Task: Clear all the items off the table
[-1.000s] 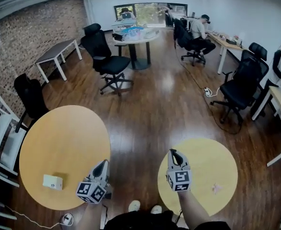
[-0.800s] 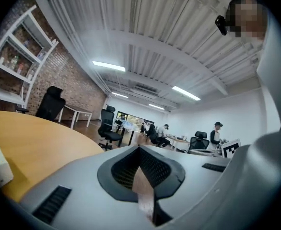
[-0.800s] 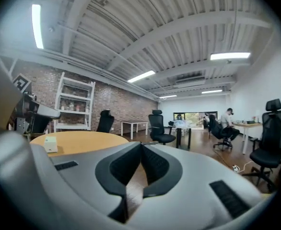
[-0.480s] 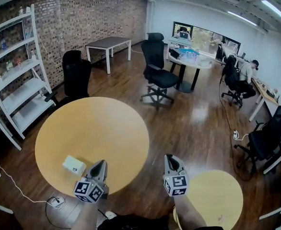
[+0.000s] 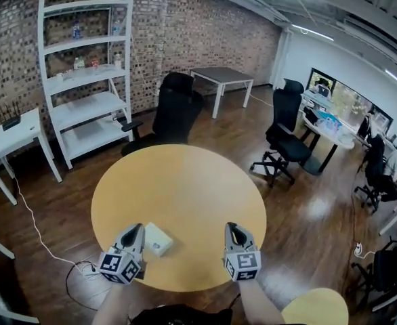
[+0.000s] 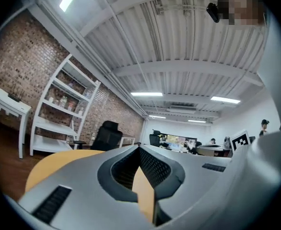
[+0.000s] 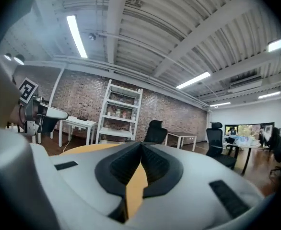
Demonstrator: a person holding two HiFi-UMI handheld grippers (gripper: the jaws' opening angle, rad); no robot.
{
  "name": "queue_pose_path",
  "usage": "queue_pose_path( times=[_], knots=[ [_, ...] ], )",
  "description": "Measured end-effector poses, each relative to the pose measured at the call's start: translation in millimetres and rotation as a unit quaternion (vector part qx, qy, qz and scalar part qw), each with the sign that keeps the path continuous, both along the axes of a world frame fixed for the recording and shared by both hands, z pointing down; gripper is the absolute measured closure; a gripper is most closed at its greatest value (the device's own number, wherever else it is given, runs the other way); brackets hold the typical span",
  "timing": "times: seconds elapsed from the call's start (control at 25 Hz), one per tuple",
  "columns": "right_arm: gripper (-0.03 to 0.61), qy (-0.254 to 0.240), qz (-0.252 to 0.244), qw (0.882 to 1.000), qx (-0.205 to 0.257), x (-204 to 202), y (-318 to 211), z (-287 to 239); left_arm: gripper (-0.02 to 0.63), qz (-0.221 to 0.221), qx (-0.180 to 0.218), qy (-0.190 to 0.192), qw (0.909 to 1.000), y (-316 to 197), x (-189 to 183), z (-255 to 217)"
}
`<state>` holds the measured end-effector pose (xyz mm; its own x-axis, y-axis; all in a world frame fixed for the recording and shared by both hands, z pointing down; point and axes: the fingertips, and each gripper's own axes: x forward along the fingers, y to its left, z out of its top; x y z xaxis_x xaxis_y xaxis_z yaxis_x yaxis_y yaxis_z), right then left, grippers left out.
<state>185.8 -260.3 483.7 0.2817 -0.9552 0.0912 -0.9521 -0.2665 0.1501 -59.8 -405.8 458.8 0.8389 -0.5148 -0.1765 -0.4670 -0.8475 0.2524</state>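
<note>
Our left gripper (image 5: pixel 135 231) is hovering, clenched and empty, over the near edge of the round yellow counter (image 5: pixel 185 188). A small white box (image 5: pixel 158 240) is lying on the counter just beside it. Farther right, we are holding our right gripper (image 5: pixel 232 231) clenched and empty.

We see a single item on the round, yellow-topped table (image 5: pixel 185 188): a small white box (image 5: pixel 157 240). It is low and roughly rectangular and lies flat on its broad face. It sits close to the table's near edge, left of centre, turned askew to that edge.
</note>
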Motion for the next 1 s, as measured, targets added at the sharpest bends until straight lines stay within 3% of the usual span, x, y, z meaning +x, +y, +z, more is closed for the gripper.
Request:
queue_pose_path(
  times=[0.2,0.44,0.64,0.72,0.92,1.0],
  knots=[
    [0.574,-0.003,-0.091,0.996,-0.016,-58.1,-92.6,8.5,0.623,-0.097,-0.011,-0.002,0.9952,-48.1,-86.1,4.0],
    [0.570,-0.023,-0.211,0.976,-0.054,-125.8,-160.8,24.0,0.623,-0.209,-0.041,-0.005,0.9770,-58.1,-170.7,15.9],
    [0.350,-0.033,-0.289,0.952,-0.100,-167.1,-195.3,43.8,0.623,-0.275,-0.043,-0.004,0.9606,-52.6,-204.6,14.8],
    [0.221,-0.038,-0.304,0.945,-0.114,-175.5,-203.2,52.3,0.623,-0.285,-0.041,-0.008,0.9577,-47.7,-209.2,15.0],
    [0.213,-0.034,-0.322,0.936,-0.140,-189.7,-209.4,67.6,0.623,-0.305,-0.046,-0.013,0.9511,-36.7,-217.6,15.4],
    [0.133,-0.037,-0.321,0.931,-0.171,-190.8,-209.8,86.5,0.623,-0.312,-0.056,-0.017,0.9484,-31.4,-219.6,22.6]
  ],
)
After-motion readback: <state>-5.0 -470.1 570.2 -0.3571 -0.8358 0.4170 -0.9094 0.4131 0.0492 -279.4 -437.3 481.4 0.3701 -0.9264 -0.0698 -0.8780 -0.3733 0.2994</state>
